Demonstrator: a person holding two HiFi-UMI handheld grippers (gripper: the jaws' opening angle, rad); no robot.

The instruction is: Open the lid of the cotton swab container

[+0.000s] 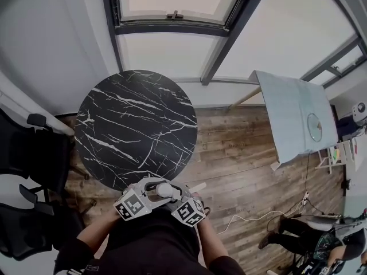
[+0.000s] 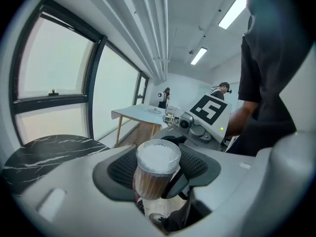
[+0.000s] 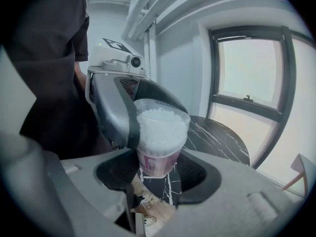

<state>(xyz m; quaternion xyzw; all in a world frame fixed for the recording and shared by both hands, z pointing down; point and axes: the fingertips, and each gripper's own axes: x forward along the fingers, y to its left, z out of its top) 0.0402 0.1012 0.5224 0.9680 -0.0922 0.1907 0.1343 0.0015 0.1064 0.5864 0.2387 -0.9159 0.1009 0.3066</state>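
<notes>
The cotton swab container (image 1: 165,189) is a small clear tub with white swab tips showing under its clear lid. It hangs in the air just in front of the round black marble table (image 1: 137,125), close to my body. My left gripper (image 1: 157,187) comes at it from the left and my right gripper (image 1: 172,192) from the right, fingers overlapping. In the left gripper view the container (image 2: 157,157) stands between the left gripper's (image 2: 159,181) pads. In the right gripper view the container's (image 3: 160,130) pinkish base sits between the right gripper's (image 3: 159,169) pads, with a left finger (image 3: 121,112) against its upper side.
Black chairs (image 1: 34,153) stand at the left of the table. A pale tilted tabletop (image 1: 298,116) is at the right, a white cable (image 1: 252,216) lies on the wooden floor, and people (image 1: 321,234) stand at the lower right. Large windows (image 1: 172,16) lie beyond the table.
</notes>
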